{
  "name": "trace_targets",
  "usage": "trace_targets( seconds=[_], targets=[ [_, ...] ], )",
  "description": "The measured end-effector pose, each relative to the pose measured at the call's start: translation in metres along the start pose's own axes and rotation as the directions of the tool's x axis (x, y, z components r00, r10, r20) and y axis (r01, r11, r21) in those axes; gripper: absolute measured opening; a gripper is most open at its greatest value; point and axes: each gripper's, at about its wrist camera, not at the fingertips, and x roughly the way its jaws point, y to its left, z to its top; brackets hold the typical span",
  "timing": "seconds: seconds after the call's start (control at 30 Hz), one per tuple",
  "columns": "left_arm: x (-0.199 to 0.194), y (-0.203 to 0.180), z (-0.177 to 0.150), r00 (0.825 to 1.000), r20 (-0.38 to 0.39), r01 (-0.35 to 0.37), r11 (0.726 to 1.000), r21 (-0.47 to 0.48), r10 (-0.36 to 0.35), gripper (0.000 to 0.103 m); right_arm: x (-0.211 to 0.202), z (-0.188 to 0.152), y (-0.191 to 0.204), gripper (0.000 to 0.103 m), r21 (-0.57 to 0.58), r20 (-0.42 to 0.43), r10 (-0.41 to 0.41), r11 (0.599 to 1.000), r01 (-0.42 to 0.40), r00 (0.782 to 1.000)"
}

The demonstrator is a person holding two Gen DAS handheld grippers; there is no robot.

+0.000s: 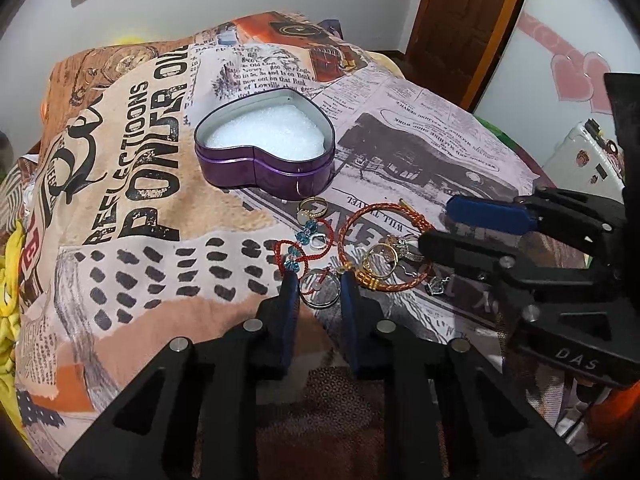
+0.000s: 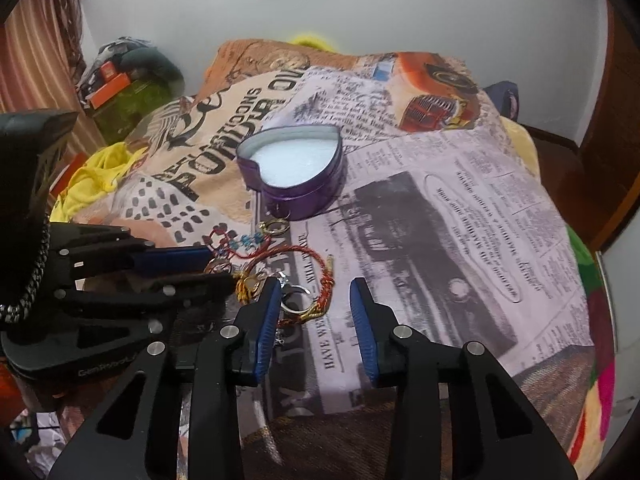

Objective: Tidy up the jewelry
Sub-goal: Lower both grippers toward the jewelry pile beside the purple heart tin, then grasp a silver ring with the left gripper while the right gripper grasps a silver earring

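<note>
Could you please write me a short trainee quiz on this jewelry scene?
1. True or false: the heart-shaped tin has its lid on.
2. What lies between the fingertips of the left gripper? A) a silver ring B) a watch C) nothing
3. Fill in: the tin's lining is ___ in colour.

Key: 1 false; 2 A; 3 white.
</note>
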Motion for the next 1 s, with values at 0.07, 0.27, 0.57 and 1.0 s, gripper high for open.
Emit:
trace_targets(
  seconds=[0.07, 0.27, 0.57, 1.0],
  targets=[
    [-0.002, 0.003, -0.001, 1.000, 0.007, 0.013, 1.000, -0.011, -0.013, 0.021, 0.001, 0.000, 0.002, 0.031, 0.001, -0.006, 0.009, 1.000, -0.009, 1.000],
    [-0.015, 0.010, -0.005, 0.999, 0.045, 0.012, 0.999, -0.039, -0.010, 0.021, 0.005, 0.004, 0.010, 0.031, -0.036, -0.013, 0.016, 0.999, -0.016, 1.000],
    [-0.028, 0.018, -0.015, 0.997, 0.080, 0.018, 0.999, -0.051, -0.013, 0.020, 0.016, 0.005, 0.018, 0.021, -0.097, -0.055, -0.011, 0.995, 0.006, 0.998],
    [-0.041, 0.036, -0.018, 0.989, 0.128, 0.088, 0.995, -0.055, -0.080, 0.020, 0.029, 0.010, 0.026, 0.005, -0.052, -0.128, -0.083, 0.996, 0.077, 0.988]
  ],
)
